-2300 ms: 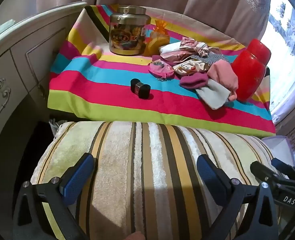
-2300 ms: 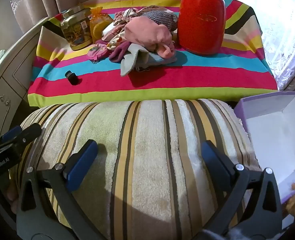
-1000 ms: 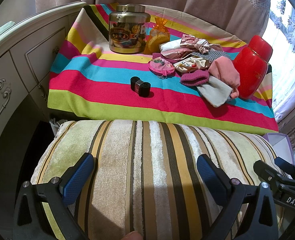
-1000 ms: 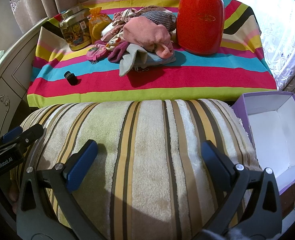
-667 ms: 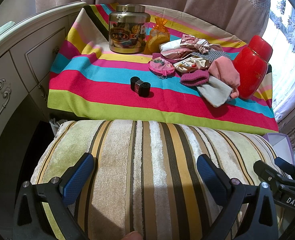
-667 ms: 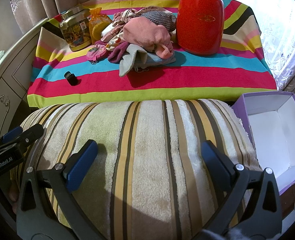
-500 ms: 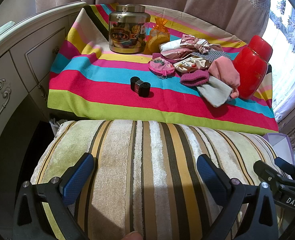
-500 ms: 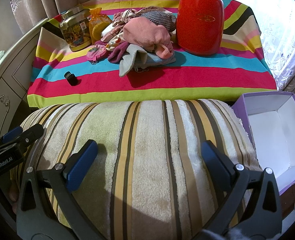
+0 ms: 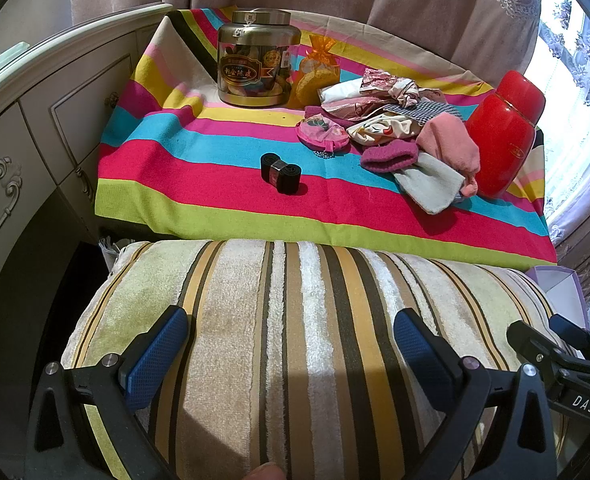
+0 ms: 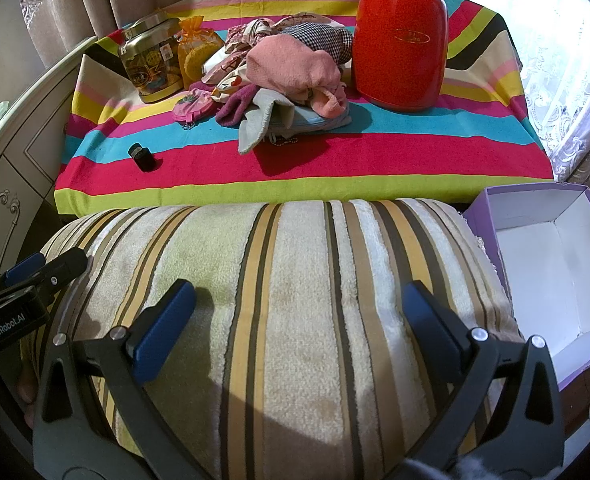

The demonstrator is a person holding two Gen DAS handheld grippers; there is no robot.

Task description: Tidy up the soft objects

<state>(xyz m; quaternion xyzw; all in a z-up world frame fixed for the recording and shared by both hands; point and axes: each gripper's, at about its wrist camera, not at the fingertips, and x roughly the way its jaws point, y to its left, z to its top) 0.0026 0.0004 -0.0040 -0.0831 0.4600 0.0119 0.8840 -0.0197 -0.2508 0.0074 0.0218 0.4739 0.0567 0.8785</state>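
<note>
Soft items [image 10: 283,80], a heap of socks and cloths, lie on the striped tablecloth [image 9: 215,184] beside the red flask [image 10: 401,36], unchanged from the preceding frames. Left gripper [image 9: 291,344] and right gripper [image 10: 299,312] remain wide apart above the striped cushion [image 10: 287,280], holding nothing; purple box [image 10: 551,264] at right.

A: What finish did the cushion [image 10: 287,300] have?
B: Plush, towel-like pile in stripes. The tablecloth [image 9: 223,204] was a flat, matt woven cloth.

A: And the containers?
B: The red flask [image 10: 401,40] was smooth and glossy. The jar [image 9: 255,64] looked like shiny metal at lid and base.

A: The clothes [image 10: 291,76]?
B: Soft knit and printed fabric, matt. The box [image 10: 551,264] looked like matt card.

A: The left gripper [image 9: 291,354] and right gripper [image 10: 299,320]?
B: Matt black frames; blue, finely textured pads.
</note>
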